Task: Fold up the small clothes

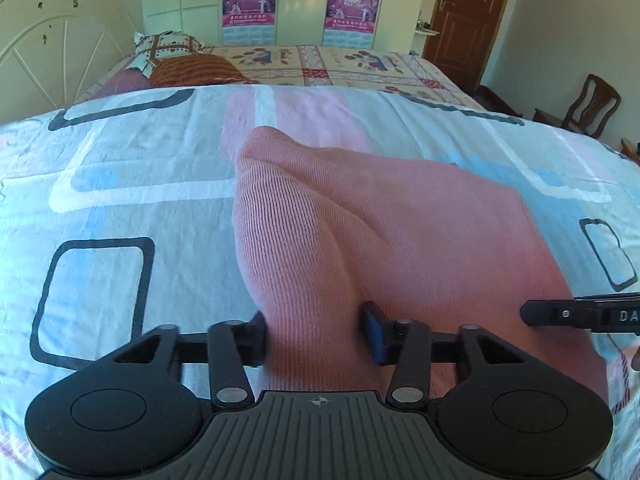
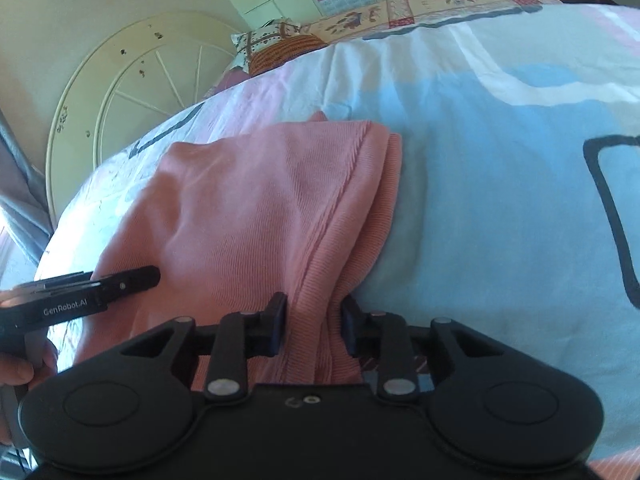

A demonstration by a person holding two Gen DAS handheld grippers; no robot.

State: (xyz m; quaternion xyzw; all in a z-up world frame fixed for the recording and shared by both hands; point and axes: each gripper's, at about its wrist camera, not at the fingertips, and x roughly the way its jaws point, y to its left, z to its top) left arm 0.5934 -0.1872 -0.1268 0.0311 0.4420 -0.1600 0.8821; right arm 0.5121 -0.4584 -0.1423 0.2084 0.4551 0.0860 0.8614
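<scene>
A pink ribbed knit garment [image 1: 360, 216] lies bunched on the patterned bedsheet [image 1: 120, 168]. My left gripper [image 1: 316, 334] is shut on its near left edge, cloth bulging between the fingers. In the right wrist view the same pink garment [image 2: 248, 208] shows its folded ribbed hem at the right. My right gripper [image 2: 314, 324] is shut on that hem's near end. The right gripper's finger [image 1: 560, 314] shows at the right edge of the left wrist view. The left gripper's finger [image 2: 124, 282] shows at the left of the right wrist view.
A white-blue-pink sheet [image 2: 500, 160] covers the bed. A floral quilt [image 1: 340, 66] and pillow [image 1: 164, 50] lie farther back by the white headboard [image 1: 48, 40]. A wooden chair [image 1: 580, 108] and door [image 1: 468, 12] stand at the right.
</scene>
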